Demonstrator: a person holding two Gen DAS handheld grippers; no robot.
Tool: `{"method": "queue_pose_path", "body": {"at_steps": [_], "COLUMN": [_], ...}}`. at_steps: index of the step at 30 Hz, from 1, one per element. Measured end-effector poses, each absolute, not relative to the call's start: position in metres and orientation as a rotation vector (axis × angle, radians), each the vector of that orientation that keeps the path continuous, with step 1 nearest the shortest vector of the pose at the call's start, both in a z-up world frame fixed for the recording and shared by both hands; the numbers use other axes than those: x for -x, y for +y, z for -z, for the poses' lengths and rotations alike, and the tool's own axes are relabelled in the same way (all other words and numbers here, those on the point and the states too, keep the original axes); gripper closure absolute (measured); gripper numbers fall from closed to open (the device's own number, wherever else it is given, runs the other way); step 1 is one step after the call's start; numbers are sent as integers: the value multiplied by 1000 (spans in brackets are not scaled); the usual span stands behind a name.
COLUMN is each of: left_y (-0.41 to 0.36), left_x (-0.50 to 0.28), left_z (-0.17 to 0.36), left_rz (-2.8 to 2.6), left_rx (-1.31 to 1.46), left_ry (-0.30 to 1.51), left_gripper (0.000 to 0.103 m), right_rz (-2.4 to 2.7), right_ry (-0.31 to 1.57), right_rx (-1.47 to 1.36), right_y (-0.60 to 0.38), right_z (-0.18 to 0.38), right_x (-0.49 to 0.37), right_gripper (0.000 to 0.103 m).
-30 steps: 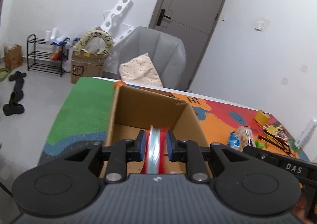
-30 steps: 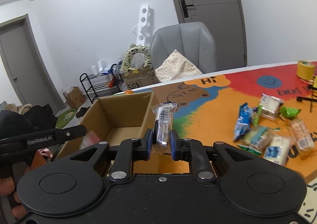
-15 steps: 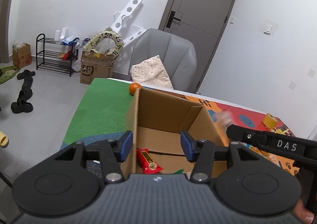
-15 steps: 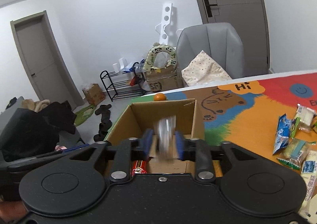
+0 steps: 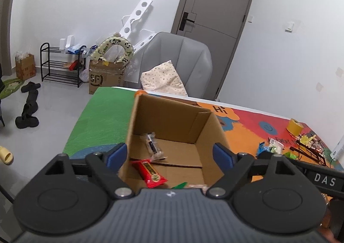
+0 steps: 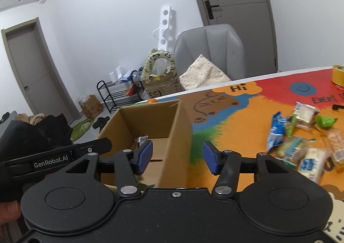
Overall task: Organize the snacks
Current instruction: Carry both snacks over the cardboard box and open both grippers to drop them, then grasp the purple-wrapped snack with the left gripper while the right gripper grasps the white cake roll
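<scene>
Box: open cardboard carton (image 5: 172, 118) standing upright on the counter.
Inside: red snack bar (image 5: 149, 173) and clear-wrapped dark snack (image 5: 152, 146) lying flat.
Outside: loose snack packets (image 6: 301, 135) scattered on the counter.

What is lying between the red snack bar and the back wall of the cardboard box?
In the left wrist view, a clear wrapped snack lies on the box floor between the red bar and the back wall.

A lived-in home room: beside the grey padded armchair (image 5: 178, 60) stand a black wire shoe rack (image 5: 61, 64), black shoes (image 5: 28, 105) on the floor and a grey interior door (image 5: 217, 17) behind.
</scene>
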State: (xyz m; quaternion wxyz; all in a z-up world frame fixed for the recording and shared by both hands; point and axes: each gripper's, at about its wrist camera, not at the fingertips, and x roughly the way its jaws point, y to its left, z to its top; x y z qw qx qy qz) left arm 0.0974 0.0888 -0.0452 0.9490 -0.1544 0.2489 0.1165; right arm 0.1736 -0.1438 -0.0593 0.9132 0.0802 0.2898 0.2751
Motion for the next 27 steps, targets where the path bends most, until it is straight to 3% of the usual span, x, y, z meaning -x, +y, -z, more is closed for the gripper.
{"method": "queue_pose_path", "body": {"at_steps": [5,9,15,27], "left_y": [69,54,29,-21], "left_x": [-102,-108,-116,-137], "left_z": [43,44,44,48], "left_rz": [-213,-205,-167,-92], "left_rx": [297,282,265,228], "left_ry": [513,521,534,553], "left_gripper": [14,9,8,8], "right_rz": [-522,-482,-426,-345], "right_ry": [591,578,563,577], "right_rx": [-192,-209,-232,-270], "right_y": [-170,-190,-220,-277], "right_z": [62,64,68,84], "right_x": [-174,-175,-176,-180], "right_gripper": [35,19,3,0]}}
